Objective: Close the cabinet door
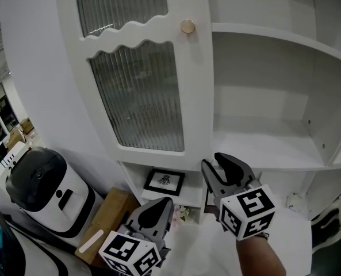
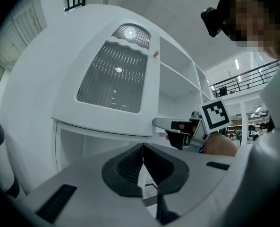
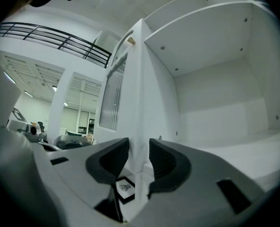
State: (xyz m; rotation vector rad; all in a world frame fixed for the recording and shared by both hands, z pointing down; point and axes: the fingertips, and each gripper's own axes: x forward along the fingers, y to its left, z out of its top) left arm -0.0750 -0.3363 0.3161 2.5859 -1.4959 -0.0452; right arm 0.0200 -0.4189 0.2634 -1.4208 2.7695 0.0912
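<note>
The white cabinet door [image 1: 141,91], with ribbed glass panes and a round knob [image 1: 187,26], stands swung open in front of the bare shelves [image 1: 274,148]. In the head view my right gripper [image 1: 216,161] is at the door's lower free corner. In the right gripper view its jaws [image 3: 139,148] stand open, with the door's edge [image 3: 140,79] between them and a gap on each side. My left gripper [image 1: 161,203] is lower and to the left, in front of the door's lower rail. It is shut with nothing between its jaws [image 2: 143,148], and its view shows the door [image 2: 111,79] and the right gripper [image 2: 170,126].
A white appliance with a black lid [image 1: 43,188] and a cardboard box [image 1: 107,217] stand on the floor to the left. A framed picture [image 1: 165,181] leans in the low compartment under the door. A dark shoe [image 1: 328,223] lies at the right.
</note>
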